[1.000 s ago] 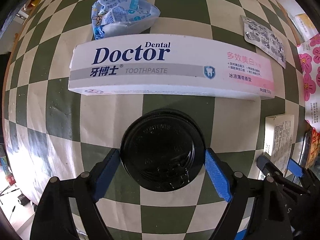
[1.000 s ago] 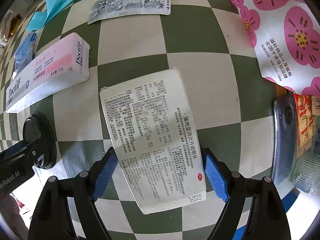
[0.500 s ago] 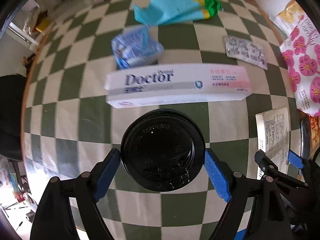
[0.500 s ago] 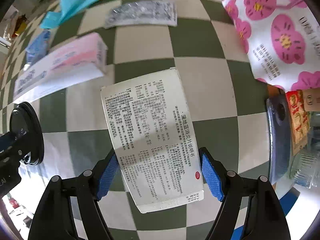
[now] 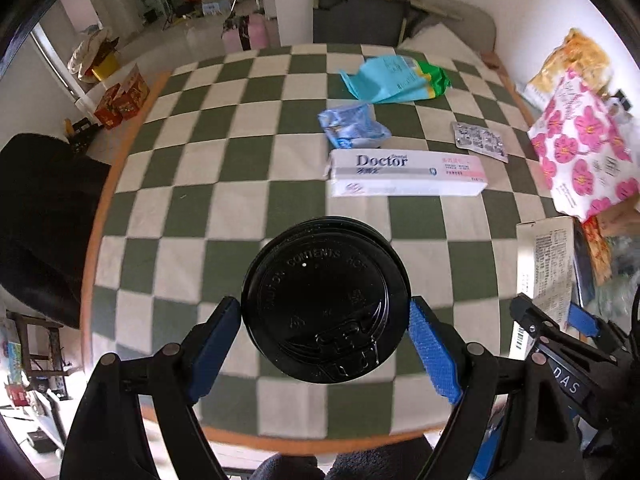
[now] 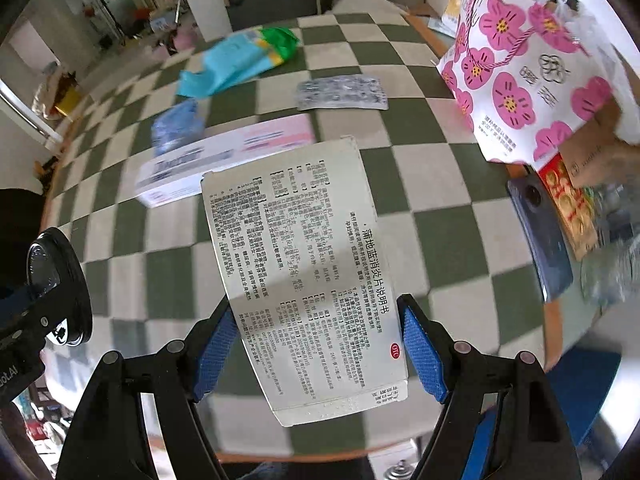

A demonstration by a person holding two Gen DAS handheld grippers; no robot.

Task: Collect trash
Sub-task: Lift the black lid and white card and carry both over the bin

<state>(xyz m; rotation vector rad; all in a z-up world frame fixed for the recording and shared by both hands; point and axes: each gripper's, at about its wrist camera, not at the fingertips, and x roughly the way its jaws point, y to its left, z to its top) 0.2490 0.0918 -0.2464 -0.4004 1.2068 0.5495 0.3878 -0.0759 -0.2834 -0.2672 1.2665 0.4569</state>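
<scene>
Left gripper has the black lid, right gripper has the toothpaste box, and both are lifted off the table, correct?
Not quite. The right gripper holds the white medicine box, as the right wrist view shows; the toothpaste box lies on the table. The left gripper does hold the black lid, and both are lifted.

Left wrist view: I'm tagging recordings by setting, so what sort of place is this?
Probably a home or a lived-in room: a table with a checkered cloth, household litter such as a toothpaste box and a pill blister, and stacked cartons on the floor behind.
</scene>
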